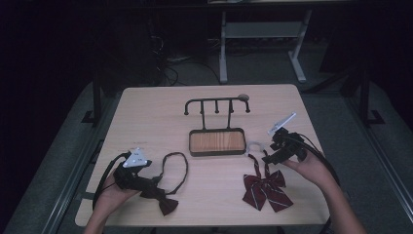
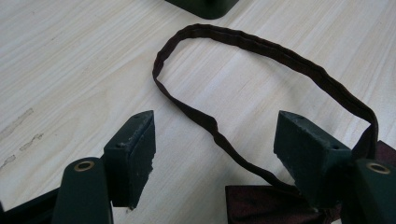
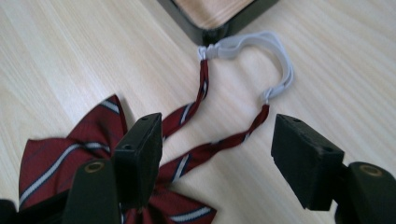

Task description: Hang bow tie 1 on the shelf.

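Standing at the person's side of the pale wooden table (image 1: 146, 107), I note two bow ties laid out near the front edge. Left gripper (image 1: 146, 181) rests low at the near left, its grey three-cornered plate on top, jaws spread wide; in the left gripper view the dark brown bow tie (image 2: 271, 203) lies partly under the right-hand jaw, and its neck loop (image 2: 261, 44) curves out across the wood ahead. Whether a pad actually touches the cloth I cannot tell, but nothing is pinched. From the high view the same brown tie sits just beyond that gripper, loop stretched toward the table's middle. Right gripper (image 1: 268, 156) hangs over the near right, tilted down toward the striped maroon bow tie (image 1: 265, 191). Its jaws stand well apart with no grip on anything; in the right gripper view the twisted striped straps (image 3: 219, 142) run between them on the table, and the bow itself spreads under and beside the left-hand jaw. White elastic band (image 3: 261, 51) joins the two straps and lies just beside a corner of the black tray (image 1: 216, 151), possibly touching it. That tray, wood-lined, sits mid-table, with a black hook rack (image 1: 216, 103) rising from its far side.
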Tool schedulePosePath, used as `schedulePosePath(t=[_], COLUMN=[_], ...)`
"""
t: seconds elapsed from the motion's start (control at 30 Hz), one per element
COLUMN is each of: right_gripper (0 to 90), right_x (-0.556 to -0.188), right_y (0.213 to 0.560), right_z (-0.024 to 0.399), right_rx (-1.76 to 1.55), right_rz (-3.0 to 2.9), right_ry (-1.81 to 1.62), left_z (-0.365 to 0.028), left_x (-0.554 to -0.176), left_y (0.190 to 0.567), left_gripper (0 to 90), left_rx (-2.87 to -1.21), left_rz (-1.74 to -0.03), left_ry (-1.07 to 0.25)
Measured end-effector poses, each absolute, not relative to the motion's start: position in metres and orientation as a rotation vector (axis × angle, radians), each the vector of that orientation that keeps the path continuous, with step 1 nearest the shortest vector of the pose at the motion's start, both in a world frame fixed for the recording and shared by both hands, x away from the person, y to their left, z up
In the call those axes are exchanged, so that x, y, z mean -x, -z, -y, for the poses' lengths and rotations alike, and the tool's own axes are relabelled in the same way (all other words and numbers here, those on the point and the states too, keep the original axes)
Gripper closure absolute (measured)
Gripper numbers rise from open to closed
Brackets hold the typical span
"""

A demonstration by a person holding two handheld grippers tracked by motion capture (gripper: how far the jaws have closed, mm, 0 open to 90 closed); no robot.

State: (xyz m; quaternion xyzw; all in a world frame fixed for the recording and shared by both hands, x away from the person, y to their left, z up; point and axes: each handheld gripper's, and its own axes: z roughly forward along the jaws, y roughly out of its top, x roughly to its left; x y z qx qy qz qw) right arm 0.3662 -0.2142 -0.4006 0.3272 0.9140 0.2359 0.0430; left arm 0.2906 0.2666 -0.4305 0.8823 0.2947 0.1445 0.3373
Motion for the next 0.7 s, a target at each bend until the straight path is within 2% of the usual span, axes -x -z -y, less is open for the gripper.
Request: schedulePosePath(t=[0.7], right_gripper=[40.1], right_x=[-0.406], right_y=[0.412], right_z=[0.200], right_rx=[-1.068], right_rz=[-2.817], right_ry=[-0.614], left_z=[-0.271], left_x=[-0.293], left_y=[0.431], left_gripper=[29.9], left_rx=[-2.294], left_rz=[-0.780], left_ry=[-0.374])
